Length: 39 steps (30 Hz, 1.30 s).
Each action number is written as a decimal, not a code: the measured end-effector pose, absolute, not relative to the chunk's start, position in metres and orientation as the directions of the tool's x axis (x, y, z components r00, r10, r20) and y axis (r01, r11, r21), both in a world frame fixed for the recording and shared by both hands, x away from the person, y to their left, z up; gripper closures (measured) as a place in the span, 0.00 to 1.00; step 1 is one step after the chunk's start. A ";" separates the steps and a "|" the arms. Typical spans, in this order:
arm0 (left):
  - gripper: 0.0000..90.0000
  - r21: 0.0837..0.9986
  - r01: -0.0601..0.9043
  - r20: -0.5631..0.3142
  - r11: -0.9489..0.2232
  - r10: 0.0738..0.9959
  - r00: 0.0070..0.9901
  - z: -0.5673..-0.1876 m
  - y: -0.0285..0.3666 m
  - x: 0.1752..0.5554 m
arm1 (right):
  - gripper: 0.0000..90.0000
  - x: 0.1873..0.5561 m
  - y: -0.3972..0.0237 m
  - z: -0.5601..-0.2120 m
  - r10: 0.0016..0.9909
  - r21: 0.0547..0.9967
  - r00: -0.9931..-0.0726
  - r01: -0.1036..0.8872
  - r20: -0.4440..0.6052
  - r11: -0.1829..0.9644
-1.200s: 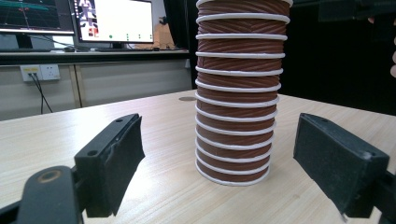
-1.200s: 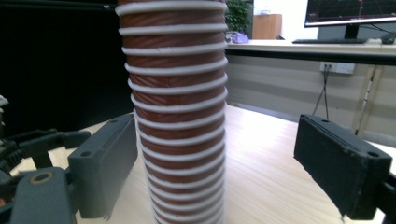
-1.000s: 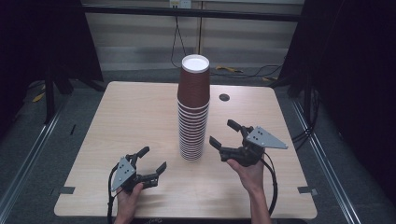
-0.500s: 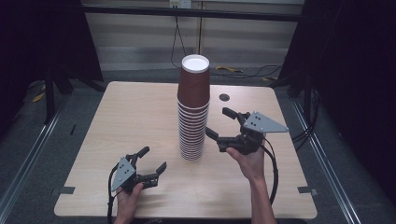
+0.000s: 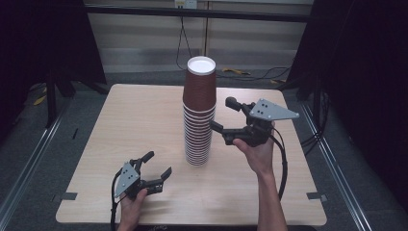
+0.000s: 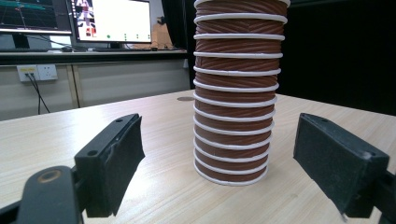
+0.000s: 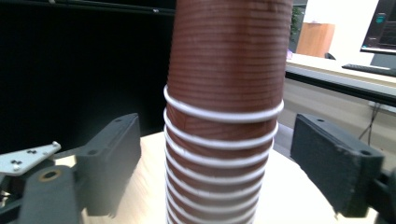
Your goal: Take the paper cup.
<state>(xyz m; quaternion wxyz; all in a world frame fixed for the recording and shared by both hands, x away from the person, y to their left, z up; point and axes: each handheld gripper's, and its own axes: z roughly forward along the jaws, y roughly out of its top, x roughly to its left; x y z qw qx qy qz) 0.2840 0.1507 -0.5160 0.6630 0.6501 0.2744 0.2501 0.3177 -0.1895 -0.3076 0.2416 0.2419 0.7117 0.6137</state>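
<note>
The table (image 5: 144,115) carries a tall stack of brown cups (image 5: 198,120). The right gripper (image 5: 225,115) hangs released beside its upper part, apparently not touching. The left gripper (image 5: 158,166), also released, rests well short of its base.

Ribbed matt brown paper cups (image 5: 198,120) with white rolled rims; pale wood-grain bench (image 5: 134,125); matt black rubbery fingers (image 6: 122,156).

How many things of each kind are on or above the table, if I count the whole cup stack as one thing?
stack of brown paper cups: 1
grippers, the left gripper and the right gripper: 2
small dark disc: 1
Total: 4
</note>
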 end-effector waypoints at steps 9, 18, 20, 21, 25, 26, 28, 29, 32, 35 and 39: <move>0.17 0.999 0.026 -0.038 0.029 0.686 0.726 -0.516 0.151 0.284 | 0.22 0.329 -0.187 -0.280 0.603 0.990 -0.798 0.060 -0.028 0.126; 0.17 0.999 0.024 -0.034 0.024 0.685 0.728 -0.516 0.151 0.284 | 0.23 0.345 -0.183 -0.252 0.595 0.985 -0.803 0.072 -0.038 0.160; 0.17 0.999 0.027 -0.039 0.028 0.684 0.728 -0.516 0.151 0.284 | 0.23 0.350 -0.182 -0.247 0.593 0.982 -0.804 0.078 -0.039 0.171; 0.17 0.999 0.024 -0.033 0.023 0.684 0.728 -0.516 0.151 0.284 | 0.23 0.351 -0.181 -0.245 0.591 0.981 -0.806 0.084 -0.036 0.175; 0.17 0.999 0.026 -0.038 0.027 0.685 0.728 -0.516 0.151 0.284 | 0.20 0.361 -0.178 -0.233 0.577 0.976 -0.816 0.103 -0.026 0.189; 0.17 0.999 0.027 -0.039 0.028 0.684 0.729 -0.516 0.151 0.284 | 0.20 0.362 -0.177 -0.232 0.573 0.976 -0.819 0.107 -0.023 0.192; 0.17 0.999 0.027 -0.039 0.028 0.684 0.729 -0.516 0.151 0.284 | 0.20 0.364 -0.176 -0.230 0.570 0.973 -0.821 0.109 -0.027 0.202; 0.17 0.999 0.024 -0.034 0.024 0.684 0.728 -0.516 0.151 0.284 | 0.20 0.368 -0.172 -0.226 0.567 0.970 -0.823 0.117 -0.027 0.215; 0.17 0.999 0.023 -0.034 0.024 0.684 0.729 -0.516 0.151 0.284 | 0.20 0.373 -0.167 -0.221 0.558 0.966 -0.829 0.124 -0.024 0.227; 0.17 0.999 0.024 -0.034 0.024 0.683 0.729 -0.516 0.151 0.284 | 0.20 0.375 -0.162 -0.218 0.550 0.963 -0.835 0.133 -0.019 0.235; 0.17 0.999 0.024 -0.036 0.027 0.683 0.729 -0.516 0.151 0.284 | 0.20 0.383 -0.153 -0.214 0.541 0.948 -0.841 0.169 -0.003 0.269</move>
